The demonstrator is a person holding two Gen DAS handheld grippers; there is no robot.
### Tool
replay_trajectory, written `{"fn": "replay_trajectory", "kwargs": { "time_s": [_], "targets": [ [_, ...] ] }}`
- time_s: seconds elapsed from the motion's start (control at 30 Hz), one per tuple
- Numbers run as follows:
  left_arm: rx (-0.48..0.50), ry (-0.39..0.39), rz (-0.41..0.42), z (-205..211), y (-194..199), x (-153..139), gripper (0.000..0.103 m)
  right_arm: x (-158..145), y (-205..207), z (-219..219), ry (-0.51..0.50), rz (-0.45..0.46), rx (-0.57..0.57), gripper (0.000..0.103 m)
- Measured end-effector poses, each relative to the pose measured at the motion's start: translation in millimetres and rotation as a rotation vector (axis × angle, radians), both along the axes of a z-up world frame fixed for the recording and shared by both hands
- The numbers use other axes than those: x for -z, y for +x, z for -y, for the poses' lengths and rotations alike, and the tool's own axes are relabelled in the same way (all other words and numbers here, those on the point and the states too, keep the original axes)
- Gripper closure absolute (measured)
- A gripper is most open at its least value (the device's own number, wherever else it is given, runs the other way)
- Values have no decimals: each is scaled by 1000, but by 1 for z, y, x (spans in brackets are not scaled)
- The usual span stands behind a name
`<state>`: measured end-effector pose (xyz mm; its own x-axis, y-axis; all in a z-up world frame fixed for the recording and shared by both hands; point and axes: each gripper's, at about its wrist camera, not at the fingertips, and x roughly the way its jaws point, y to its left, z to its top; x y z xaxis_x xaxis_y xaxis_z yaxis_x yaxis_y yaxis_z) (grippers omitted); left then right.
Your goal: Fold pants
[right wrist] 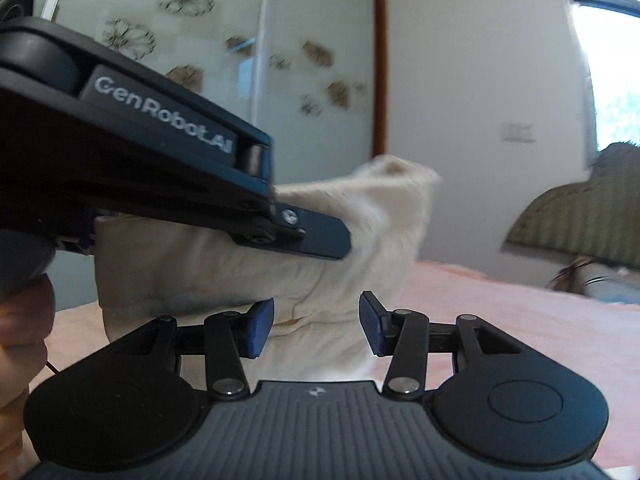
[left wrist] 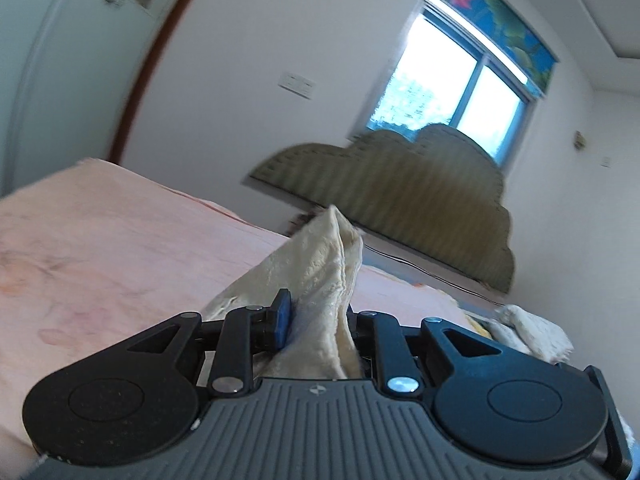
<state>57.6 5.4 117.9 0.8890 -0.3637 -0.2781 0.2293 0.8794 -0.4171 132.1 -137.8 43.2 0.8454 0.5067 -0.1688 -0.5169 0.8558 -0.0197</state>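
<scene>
Left gripper (left wrist: 316, 320) clenched on cream pants (left wrist: 320, 280), fabric peaking upward above pink bedsheet (left wrist: 100, 240); right gripper (right wrist: 316, 326) released, fingers apart.

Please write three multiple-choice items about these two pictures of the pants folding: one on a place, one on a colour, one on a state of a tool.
1. Where do the cream fleece pants sit in the left wrist view?
A. between the left tool's fingers
B. flat on the floor
C. on the window sill

2. What colour is the bed sheet?
A. dark green
B. pale pink
C. black

3. How does the right tool stand?
A. shut on the pants
B. open
C. out of view

Answers: 1 A, the fabric rises from between the left tool fingers; 2 B, the sheet looks pale pink in both views; 3 B, its blue pads stand apart with a gap.
</scene>
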Motion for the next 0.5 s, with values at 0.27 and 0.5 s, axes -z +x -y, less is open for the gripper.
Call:
{"fn": "replay_trajectory", "kwargs": {
  "time_s": [0.27, 0.5],
  "targets": [
    [173, 15, -52, 87, 28, 26, 73, 13, -23, 88, 24, -18, 111, 56],
    [249, 43, -111, 146, 48, 64, 62, 35, -9, 135, 2, -115, 143, 56]
  ]
}}
